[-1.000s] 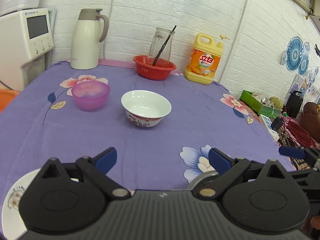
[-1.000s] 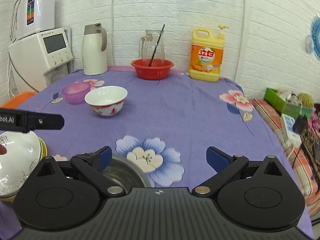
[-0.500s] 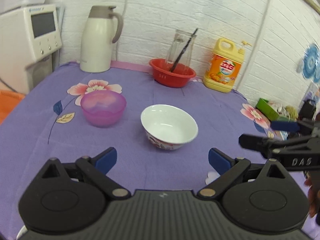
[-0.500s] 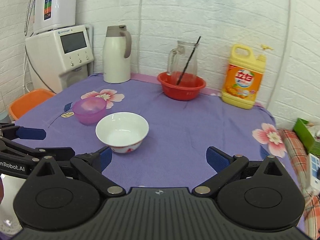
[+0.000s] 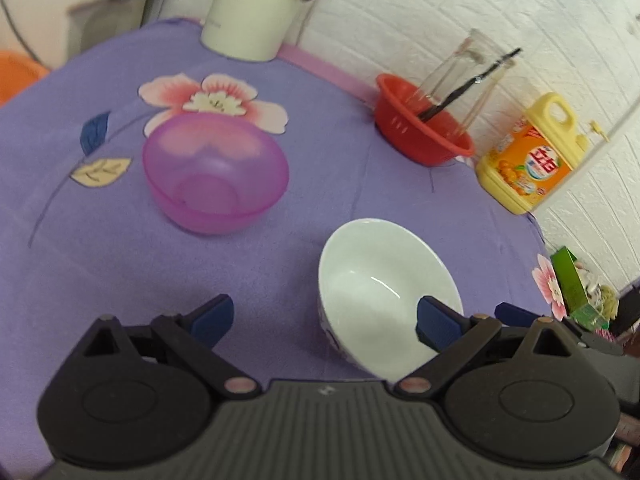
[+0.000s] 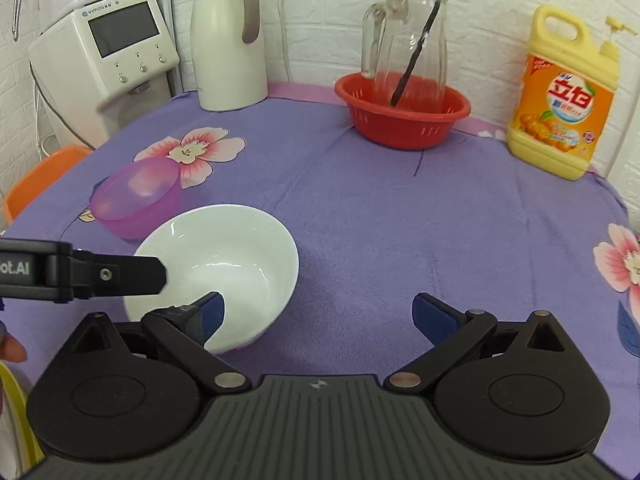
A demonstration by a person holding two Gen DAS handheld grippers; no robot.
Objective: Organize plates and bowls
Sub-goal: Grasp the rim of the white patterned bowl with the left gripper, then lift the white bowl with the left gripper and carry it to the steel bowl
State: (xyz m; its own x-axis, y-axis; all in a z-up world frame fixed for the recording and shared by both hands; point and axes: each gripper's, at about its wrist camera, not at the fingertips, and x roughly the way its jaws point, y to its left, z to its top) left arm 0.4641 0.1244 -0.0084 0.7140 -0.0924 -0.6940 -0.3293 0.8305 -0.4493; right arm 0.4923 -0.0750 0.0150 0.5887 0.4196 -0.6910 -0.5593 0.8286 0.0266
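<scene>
Readable text:
- Water dispenser (image 6: 108, 60), beside the worktop's far left corner: brand "VIMOO" or similar above its screen; letters small.
- Detergent bottle (image 6: 560, 96), far right edge: large Chinese characters "立白" on its orange label.
- Left tool (image 6: 80, 274): "ot.AI", cut off at the frame edge.

A white bowl (image 6: 224, 264) and a translucent pink bowl (image 6: 136, 198). The tablecloth (image 6: 360, 216) is purple with pink flowers. Red basket (image 6: 402, 110), yellow detergent bottle (image 6: 564, 96).

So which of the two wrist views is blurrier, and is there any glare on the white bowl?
Left wrist view: soft with motion blur, the pink bowl and detergent bottle smeared, walls bent by the fisheye. Right wrist view: sharp, label text readable. The white bowl shows small bright highlights in both views.
</scene>
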